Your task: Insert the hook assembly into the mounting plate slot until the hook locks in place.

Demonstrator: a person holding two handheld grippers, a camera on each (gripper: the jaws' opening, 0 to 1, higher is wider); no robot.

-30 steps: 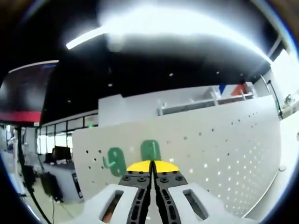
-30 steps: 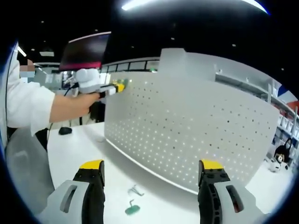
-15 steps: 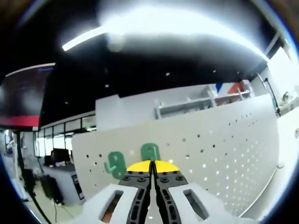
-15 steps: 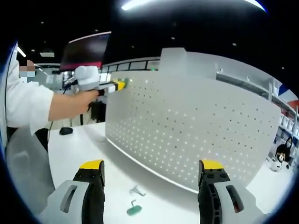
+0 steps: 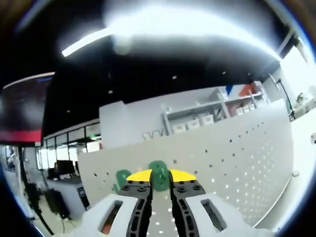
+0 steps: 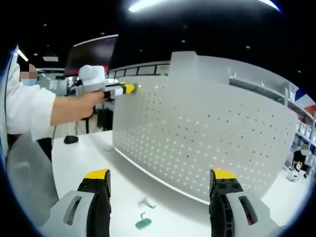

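My right gripper (image 6: pixel 160 197) stands wide open and empty; a green plastic hook (image 6: pixel 142 223) lies on the white table (image 6: pixel 89 158) between its jaws. My left gripper (image 5: pixel 160 178), slightly parted, brackets a green hook (image 5: pixel 159 174) against the white perforated mounting plate (image 5: pixel 237 158). Insertion step; next, confirm lock

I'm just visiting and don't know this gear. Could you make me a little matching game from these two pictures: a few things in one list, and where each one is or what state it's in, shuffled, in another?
Things:
1. left tongs
2. right tongs
3. green hook
4. perforated white board

Places or states:
A. lying on the white table
B. standing upright on the table
C. jaws wide apart, low over the table
D. jaws slightly parted, at the board's top edge, beside a green hook on the board

Pairs: 1-D, 2-C, 3-A, 4-B
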